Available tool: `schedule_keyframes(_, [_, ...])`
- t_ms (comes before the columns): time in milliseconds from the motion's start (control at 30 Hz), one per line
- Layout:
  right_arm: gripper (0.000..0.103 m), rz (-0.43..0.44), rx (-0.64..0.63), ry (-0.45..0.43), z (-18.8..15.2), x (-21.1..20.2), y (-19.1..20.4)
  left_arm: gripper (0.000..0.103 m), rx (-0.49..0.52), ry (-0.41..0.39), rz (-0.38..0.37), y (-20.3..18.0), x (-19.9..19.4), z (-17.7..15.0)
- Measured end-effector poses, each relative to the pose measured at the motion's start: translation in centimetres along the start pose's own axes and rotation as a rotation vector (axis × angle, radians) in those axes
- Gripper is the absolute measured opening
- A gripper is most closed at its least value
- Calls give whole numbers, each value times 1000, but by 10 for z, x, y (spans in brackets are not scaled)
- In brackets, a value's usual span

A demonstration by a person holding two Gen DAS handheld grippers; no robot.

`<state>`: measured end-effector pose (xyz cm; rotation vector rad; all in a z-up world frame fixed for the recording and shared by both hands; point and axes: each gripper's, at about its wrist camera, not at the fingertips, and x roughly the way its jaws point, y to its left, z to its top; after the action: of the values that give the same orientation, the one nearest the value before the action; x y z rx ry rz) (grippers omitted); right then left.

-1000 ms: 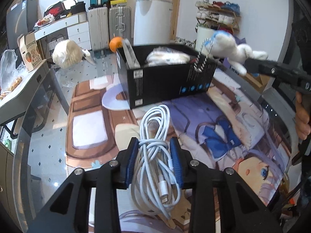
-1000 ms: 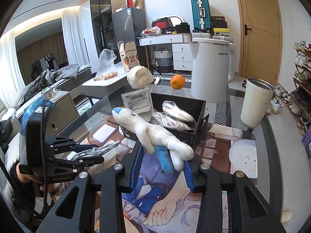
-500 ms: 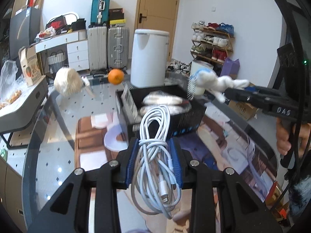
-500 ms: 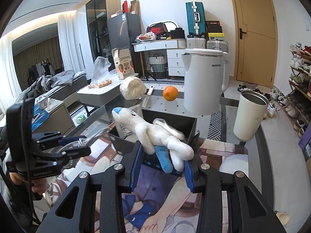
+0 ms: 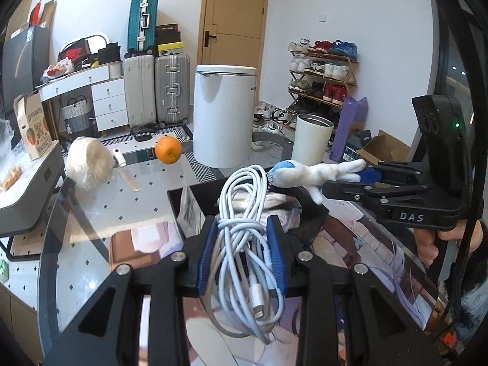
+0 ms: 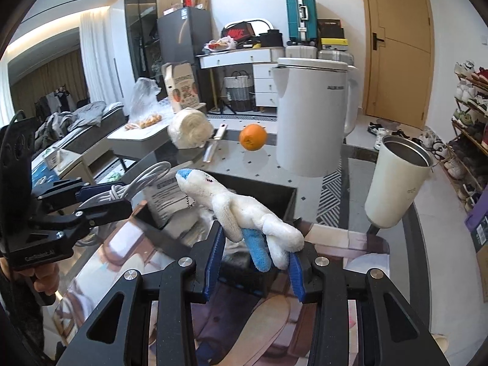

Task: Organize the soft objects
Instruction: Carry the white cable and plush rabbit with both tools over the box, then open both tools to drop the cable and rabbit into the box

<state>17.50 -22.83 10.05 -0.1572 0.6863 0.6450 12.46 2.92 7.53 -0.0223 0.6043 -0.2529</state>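
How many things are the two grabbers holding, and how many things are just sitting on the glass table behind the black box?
Held cable bundles: 1, white cable bundle
Held toys: 1, plush toy
Oranges: 1, orange
White appliances: 1, white appliance
Cups: 1, cream cup
Wrapped white rolls: 1, white roll
Total: 6

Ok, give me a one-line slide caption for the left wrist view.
Left gripper clamps a coiled white cable above the black box.

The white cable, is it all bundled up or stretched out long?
Bundled up. The white cable hangs in tangled loops, pinched in the middle by the left gripper, loops sticking up above the blue pads and its plugs dangling below.
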Motion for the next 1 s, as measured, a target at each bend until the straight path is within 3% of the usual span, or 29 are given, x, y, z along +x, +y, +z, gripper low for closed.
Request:
schedule_keyframes(333, [38, -12, 27, 3, 4, 7, -15, 32, 21, 29, -13, 3, 37, 14])
schedule_keyframes(600, [38, -10, 33, 9, 4, 10, -18, 32, -15, 46, 31, 10, 63, 18])
schedule_keyframes(1000, [38, -6, -6, 41, 7, 27, -7, 34, 15, 88, 66, 15, 84, 13])
